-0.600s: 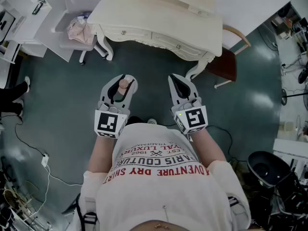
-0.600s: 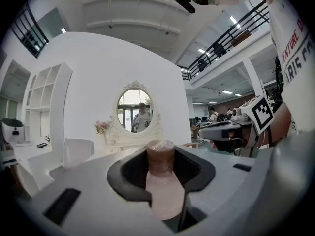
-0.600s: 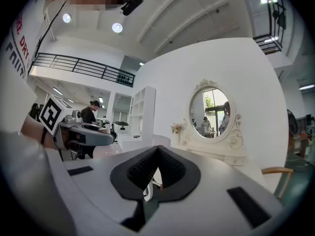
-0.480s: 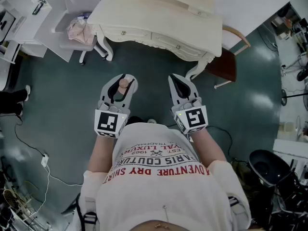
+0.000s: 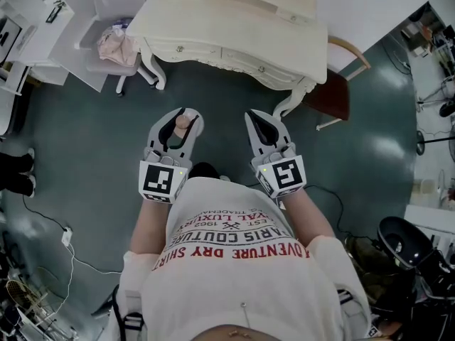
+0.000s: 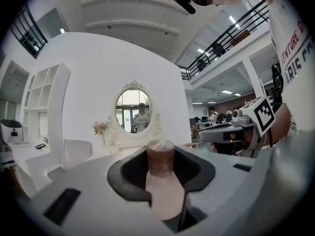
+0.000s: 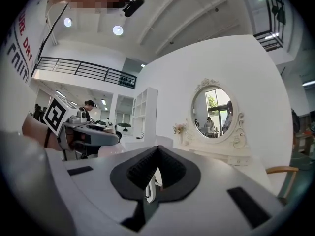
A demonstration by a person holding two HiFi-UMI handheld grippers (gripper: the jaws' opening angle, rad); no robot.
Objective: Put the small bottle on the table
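Note:
The small bottle is pale pink with a brownish cap. My left gripper is shut on it and holds it above the green floor, short of the table. In the left gripper view the bottle stands upright between the dark pads, cap uppermost. My right gripper hangs level with the left one, a hand's width to its right. Its jaws are shut with nothing between them, and in its own view the pads meet at the tip. The cream dressing table stands just ahead of both grippers.
An oval mirror rises from the back of the table. A white chair with a pink cloth stands at the table's left end and a wooden chair at its right. White shelving fills the far left. Cables trail over the floor.
Both grippers have stayed almost where they were, the bottle still held. The dark feet at the left edge have moved back along the floor.

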